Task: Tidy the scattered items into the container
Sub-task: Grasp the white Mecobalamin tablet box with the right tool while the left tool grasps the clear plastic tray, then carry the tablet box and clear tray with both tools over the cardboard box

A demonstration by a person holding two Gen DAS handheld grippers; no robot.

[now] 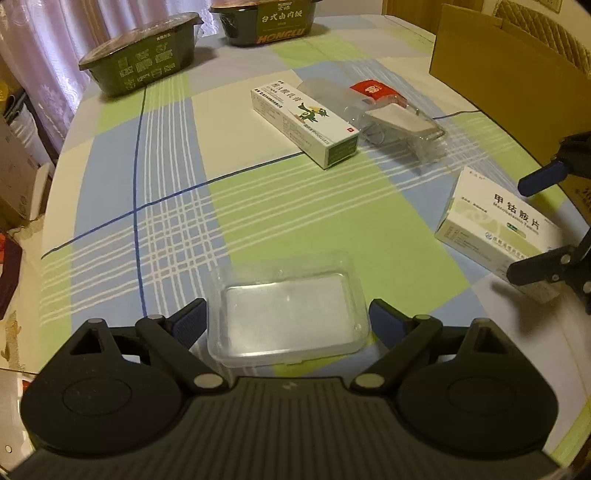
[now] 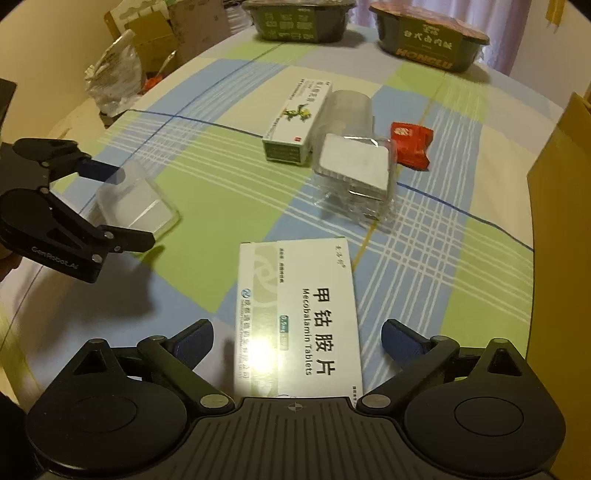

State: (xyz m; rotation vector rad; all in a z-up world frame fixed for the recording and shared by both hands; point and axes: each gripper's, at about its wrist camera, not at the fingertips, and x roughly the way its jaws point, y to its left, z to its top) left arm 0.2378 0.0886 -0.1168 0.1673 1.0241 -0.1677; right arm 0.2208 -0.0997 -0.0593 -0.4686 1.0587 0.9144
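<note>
- Container (image 1: pixel 288 314) sat empty on the worktop (image 1: pixel 155 206), between your left gripper's (image 1: pixel 287 317) wide-open fingers, apparently untouched.
- Your right gripper (image 2: pixel 297 341) was wide open too, straddling the tablet box (image 2: pixel 295 317), gripping nothing.

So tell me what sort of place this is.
Probably a home dining table: a checked blue-green tablecloth, two dark instant-meal bowls at the back, pale curtains behind, and cardboard boxes beside it.
</note>
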